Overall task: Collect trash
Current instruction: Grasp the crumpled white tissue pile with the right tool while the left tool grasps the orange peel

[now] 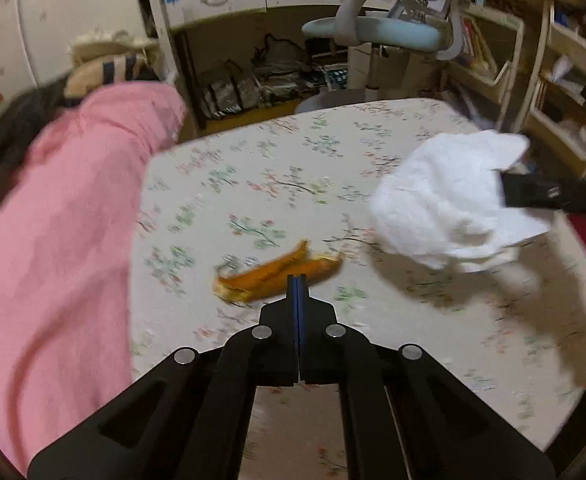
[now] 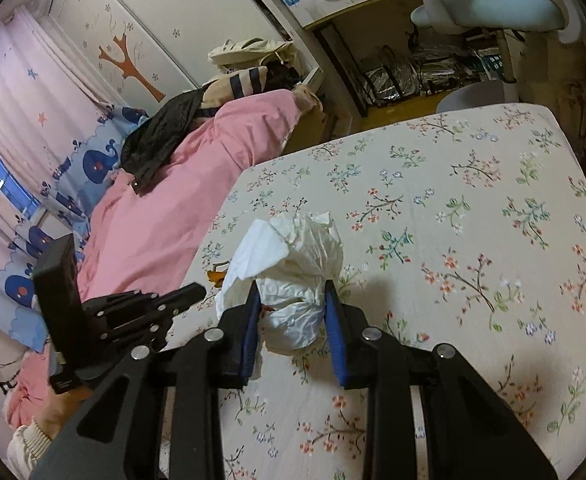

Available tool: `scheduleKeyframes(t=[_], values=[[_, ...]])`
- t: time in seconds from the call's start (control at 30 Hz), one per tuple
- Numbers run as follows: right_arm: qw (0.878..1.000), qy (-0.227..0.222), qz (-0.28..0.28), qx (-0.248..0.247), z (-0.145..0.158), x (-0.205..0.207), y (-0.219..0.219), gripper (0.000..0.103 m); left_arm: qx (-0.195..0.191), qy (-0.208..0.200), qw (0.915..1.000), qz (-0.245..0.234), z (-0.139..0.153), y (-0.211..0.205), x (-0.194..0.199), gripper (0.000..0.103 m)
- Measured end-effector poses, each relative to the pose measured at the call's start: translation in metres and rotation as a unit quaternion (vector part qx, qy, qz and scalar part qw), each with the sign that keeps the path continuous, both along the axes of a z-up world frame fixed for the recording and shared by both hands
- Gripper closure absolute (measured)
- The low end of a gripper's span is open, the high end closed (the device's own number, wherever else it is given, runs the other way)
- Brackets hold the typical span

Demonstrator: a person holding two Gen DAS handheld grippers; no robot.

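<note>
Right gripper: clamped on crumpled tissue, lifted. Left gripper: jaws together, empty. Orange peel just ahead; left must part to grasp.

From my left wrist camera the whole scene is smeared by motion: the orange peel has soft edges, and its near side is hidden behind my left gripper. The crumpled tissue covers the tips of the right gripper, so I cannot read their grip there. On the right wrist camera only a sliver of peel shows beside the tissue (the rest is hidden).
</note>
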State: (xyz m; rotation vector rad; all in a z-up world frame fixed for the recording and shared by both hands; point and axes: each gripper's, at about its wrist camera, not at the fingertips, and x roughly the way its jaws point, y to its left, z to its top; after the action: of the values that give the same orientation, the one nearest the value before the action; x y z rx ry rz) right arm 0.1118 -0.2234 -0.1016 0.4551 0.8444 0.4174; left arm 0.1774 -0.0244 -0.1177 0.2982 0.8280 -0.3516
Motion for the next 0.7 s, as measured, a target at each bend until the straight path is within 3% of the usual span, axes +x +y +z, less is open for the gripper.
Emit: scheduleKeyframes(t=[0.07, 0.2, 0.4, 0.6, 0.67, 0.7], values=[[1.000, 0.005, 0.001, 0.005, -0.002, -0.002, -0.002, 0.073, -0.002, 0.003, 1.0000, -0.005, -0.002, 0.001, 0.004, 0.099], [1.000, 0.015, 0.007, 0.010, -0.009, -0.003, -0.005, 0.073, 0.012, 0.003, 0.9999, -0.006, -0.013, 0.002, 0.013, 0.066], [0.999, 0.025, 0.014, 0.024, -0.014, 0.000, -0.010, 0.073, 0.025, 0.002, 0.9994, -0.022, -0.029, -0.003, 0.030, 0.046], [0.999, 0.030, 0.021, 0.029, -0.016, 0.001, -0.012, 0.073, 0.023, 0.007, 0.9992, -0.033, -0.032, -0.012, 0.037, 0.045], [0.999, 0.031, 0.022, 0.029, -0.017, 0.002, -0.013, 0.073, 0.027, 0.008, 0.9993, -0.026, -0.032, -0.012, 0.039, 0.057], [0.999, 0.032, 0.022, 0.029, -0.018, 0.002, -0.012, 0.073, 0.028, 0.010, 0.9993, -0.022, -0.032, -0.012, 0.041, 0.068]])
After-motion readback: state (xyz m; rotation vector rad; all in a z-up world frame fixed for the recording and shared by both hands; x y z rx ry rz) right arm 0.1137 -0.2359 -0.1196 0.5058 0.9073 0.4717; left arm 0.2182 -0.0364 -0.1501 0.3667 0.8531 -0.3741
